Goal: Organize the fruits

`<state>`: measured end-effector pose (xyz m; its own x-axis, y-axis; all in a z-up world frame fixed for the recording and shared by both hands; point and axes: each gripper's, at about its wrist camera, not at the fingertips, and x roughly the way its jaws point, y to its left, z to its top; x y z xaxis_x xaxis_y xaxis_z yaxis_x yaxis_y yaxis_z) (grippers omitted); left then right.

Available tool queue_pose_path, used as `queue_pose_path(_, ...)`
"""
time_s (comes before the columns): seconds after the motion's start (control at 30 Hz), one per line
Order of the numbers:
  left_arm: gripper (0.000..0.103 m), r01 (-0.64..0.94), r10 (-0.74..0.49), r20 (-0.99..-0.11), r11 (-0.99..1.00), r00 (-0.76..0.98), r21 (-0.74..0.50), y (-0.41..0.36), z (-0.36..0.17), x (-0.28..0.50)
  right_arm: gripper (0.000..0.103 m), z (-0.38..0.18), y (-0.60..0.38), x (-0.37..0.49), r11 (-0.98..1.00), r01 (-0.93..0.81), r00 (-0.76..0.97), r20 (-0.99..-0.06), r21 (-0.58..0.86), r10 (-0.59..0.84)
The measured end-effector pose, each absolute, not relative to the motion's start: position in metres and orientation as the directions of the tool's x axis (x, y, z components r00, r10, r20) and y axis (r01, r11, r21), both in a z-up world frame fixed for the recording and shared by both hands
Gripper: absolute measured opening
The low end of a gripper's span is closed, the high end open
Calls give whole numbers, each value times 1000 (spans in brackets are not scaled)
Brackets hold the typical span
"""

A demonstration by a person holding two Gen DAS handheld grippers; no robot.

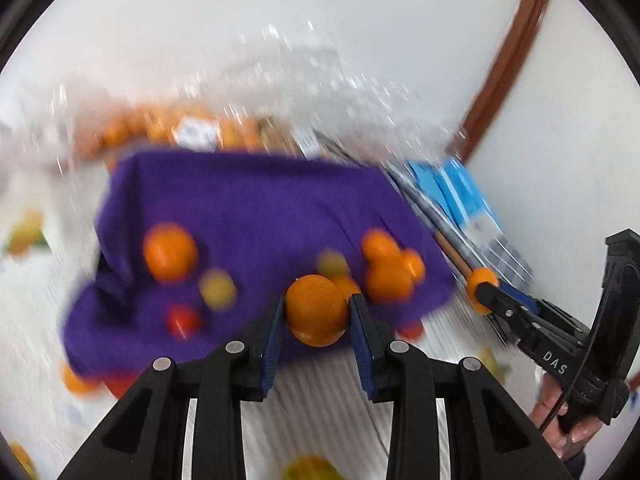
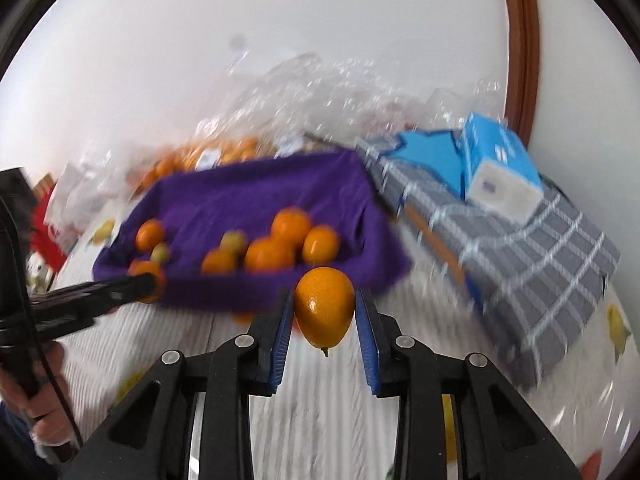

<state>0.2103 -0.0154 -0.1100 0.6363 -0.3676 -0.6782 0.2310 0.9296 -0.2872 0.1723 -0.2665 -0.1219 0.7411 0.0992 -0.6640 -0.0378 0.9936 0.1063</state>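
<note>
My left gripper (image 1: 317,312) is shut on an orange (image 1: 316,309), held above the table just in front of a purple cloth-lined basket (image 1: 256,208). My right gripper (image 2: 324,312) is shut on another orange (image 2: 325,306), held in front of the same basket (image 2: 256,188). The basket holds several oranges (image 2: 269,254), some small greenish fruits (image 2: 234,241) and a red one (image 1: 183,321). In the left wrist view the right gripper (image 1: 482,290) shows at the right; in the right wrist view the left gripper (image 2: 150,282) shows at the left. Both views are blurred by motion.
A blue tissue box (image 2: 500,164) lies on a grey checked cloth (image 2: 532,256) to the right of the basket. Clear plastic bags with more oranges (image 2: 208,156) lie behind it against the white wall. Loose fruits (image 1: 78,380) lie on the fruit-print tablecloth (image 2: 328,420).
</note>
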Motion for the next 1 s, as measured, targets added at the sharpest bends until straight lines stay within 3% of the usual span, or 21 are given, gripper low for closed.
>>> queue_pose_path(0.23,31,152,-226,-699,974,678,-167,-17,-110,265,31,-114,-264,255,996,-21,759,-647,89,74)
queue_pose_path(0.7,32,153,-202,-768,979,607,-137,-38,-148,291,32,-163,-258,291,998,-25,699,-713,61,61)
queue_pose_path(0.93,47,119,-192,-773,981,605,-150,-29,-120,268,32,-146,-261,273,996,4,690,-721,89,62)
queue_pose_path(1.0,55,115,-177,-749,984,639,-134,-26,-99,245,43,-125,-259,253,996,10,704,-708,93,59)
